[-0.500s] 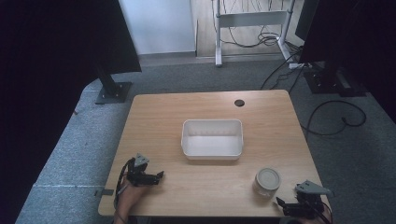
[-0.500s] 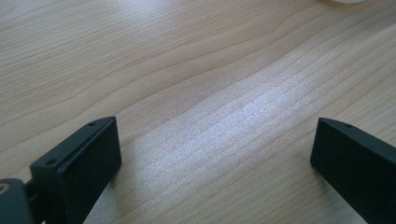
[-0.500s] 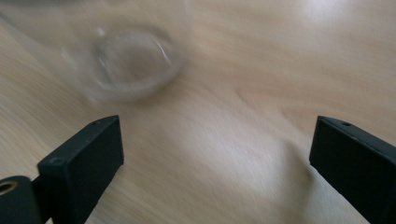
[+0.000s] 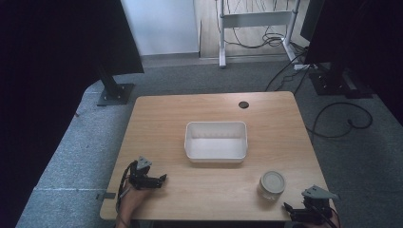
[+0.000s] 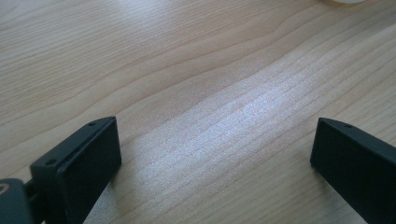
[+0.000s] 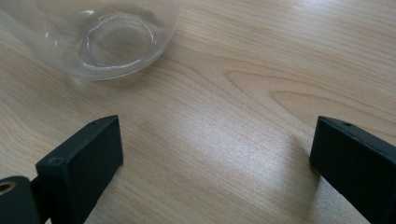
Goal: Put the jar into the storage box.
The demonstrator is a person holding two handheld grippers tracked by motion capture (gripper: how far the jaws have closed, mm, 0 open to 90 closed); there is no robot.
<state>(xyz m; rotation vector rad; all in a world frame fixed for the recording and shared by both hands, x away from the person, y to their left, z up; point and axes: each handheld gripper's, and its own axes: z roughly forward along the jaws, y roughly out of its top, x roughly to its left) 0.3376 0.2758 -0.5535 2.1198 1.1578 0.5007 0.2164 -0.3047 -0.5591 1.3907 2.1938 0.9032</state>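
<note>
- Clearly, the glass jar (image 4: pixel 273 185) is stood upright on the bench (image 4: pixel 157 118), near its front edge on the right, with a pale lid seen on top from the high view
- Its clear, rounded lower wall (image 6: pixel 112 42) is seen in the right gripper view, off to the upper left of the jaws and not between them
- It is judged to be rigid, smooth and fragile; the glass may slip under hard black pads, so a moderate squeeze is called for
- A hold across the straight side wall just below the lid is judged safest, since the curved base would push the jaws off
- The right claw (image 4: pixel 304 209) is held released, jaws spread wide, just beside the jar at the bench's front right corner, with nothing grasped
- The left claw (image 4: pixel 159 179) is likewise released, jaws wide over bare wood near the front left, well apart from the jar
- A white tray (image 4: pixel 216 154) is sat empty at the middle of the bench, behind the jar and apart from it
</note>
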